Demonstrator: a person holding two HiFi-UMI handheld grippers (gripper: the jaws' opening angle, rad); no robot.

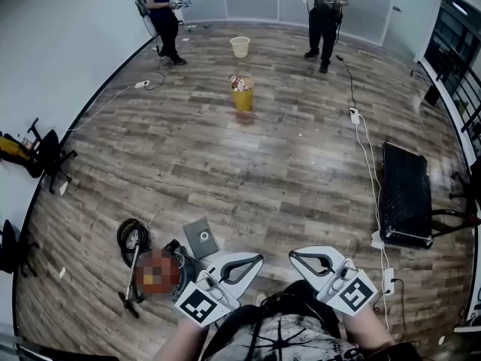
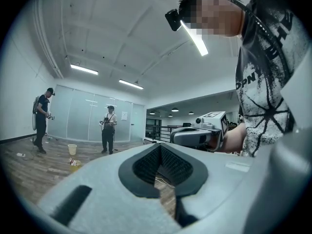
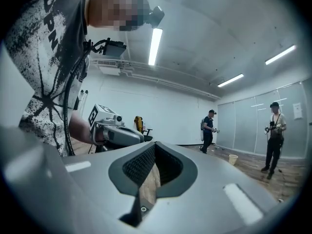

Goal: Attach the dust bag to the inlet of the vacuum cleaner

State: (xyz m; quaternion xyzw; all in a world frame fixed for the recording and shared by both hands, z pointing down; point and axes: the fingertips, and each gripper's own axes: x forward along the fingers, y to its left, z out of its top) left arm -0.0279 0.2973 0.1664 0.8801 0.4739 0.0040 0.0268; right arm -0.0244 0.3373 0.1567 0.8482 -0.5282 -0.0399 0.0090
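Head view: my left claw (image 1: 252, 262) and right claw (image 1: 299, 257) are both clenched and empty, above the floor (image 1: 301, 164). The dust bag (image 1: 201, 238), a flat grey square with a round hole, lies ahead-left of the left claw, just beside the vacuum cleaner (image 1: 184, 265). I judge it light and floppy, stiff only at the collar, so I'd pinch a collar edge. Far ahead, a yellow bucket (image 1: 242, 95) holds scraps. I can't tell what is in the pale bucket (image 1: 240, 47) beyond it.

Left gripper view: pads together, nothing between.

Right gripper view: likewise.
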